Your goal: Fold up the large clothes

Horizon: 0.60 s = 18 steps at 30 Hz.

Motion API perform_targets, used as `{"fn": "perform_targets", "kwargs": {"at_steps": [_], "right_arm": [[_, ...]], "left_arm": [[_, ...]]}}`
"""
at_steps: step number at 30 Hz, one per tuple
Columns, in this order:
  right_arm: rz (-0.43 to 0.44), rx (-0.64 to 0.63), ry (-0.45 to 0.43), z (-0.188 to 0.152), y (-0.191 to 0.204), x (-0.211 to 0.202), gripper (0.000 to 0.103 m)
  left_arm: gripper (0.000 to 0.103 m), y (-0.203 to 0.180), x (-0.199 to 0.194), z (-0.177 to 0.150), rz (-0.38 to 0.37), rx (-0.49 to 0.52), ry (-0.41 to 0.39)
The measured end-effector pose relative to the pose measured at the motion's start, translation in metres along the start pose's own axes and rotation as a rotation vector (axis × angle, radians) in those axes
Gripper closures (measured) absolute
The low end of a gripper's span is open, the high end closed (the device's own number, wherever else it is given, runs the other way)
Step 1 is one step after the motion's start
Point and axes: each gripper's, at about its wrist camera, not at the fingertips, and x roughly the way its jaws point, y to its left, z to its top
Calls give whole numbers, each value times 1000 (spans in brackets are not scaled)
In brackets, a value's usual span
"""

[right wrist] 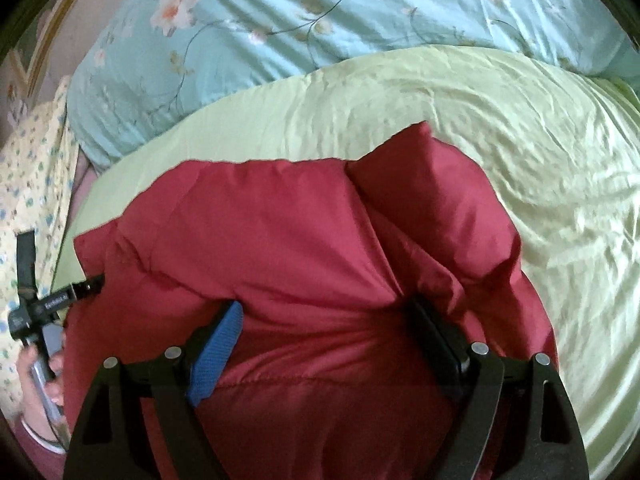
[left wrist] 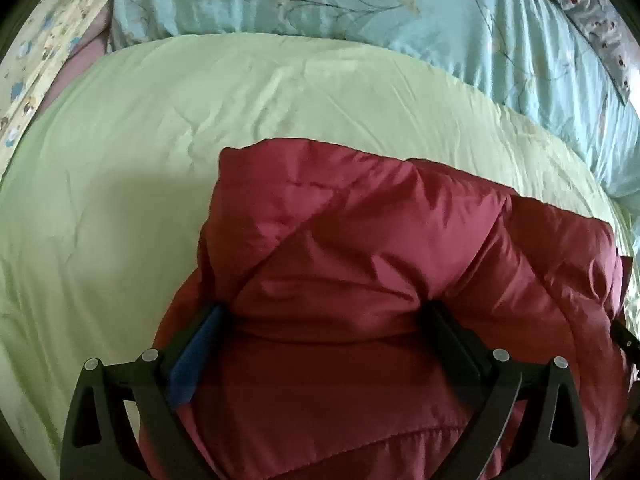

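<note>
Lying bunched on the bed, the puffy dark-red quilted jacket (left wrist: 380,264) sits on a pale green satin bedspread (left wrist: 140,152), its shiny fabric folded over into a thick bundle with a raised corner at the far edge. The left gripper (left wrist: 324,320) has its black fingers spread wide with a fat roll of the red jacket (right wrist: 280,240) filling the gap between them; whether they are actually squeezing it I cannot tell. The right gripper (right wrist: 324,316) stands the same way, jaws wide around the padded cloth, one blue pad (right wrist: 218,354) pressed against the fabric. From the right wrist view, the person's left hand (right wrist: 40,380) shows at the bundle's left side. Beyond the green spread (right wrist: 520,140) lies a light blue floral quilt (left wrist: 360,0), with yellow patterned cloth (left wrist: 44,52) at the left.
</note>
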Motion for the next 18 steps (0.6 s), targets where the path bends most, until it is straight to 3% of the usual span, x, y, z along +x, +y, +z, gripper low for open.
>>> {"fn": "perform_targets", "kwargs": {"at_steps": [5,11,18], "right_arm": [[-2,-3,-2,1,1,1,18],[-2,-14,-2,1,1,1,18],[7,-7,-2,2,-2,1,18]], "left_arm": [[2,7,-3,-4,2,-30,-22],[7,-3,-34,-20,75,-33,-59],[7,-19,-103,-77,4,-2,-127]]}}
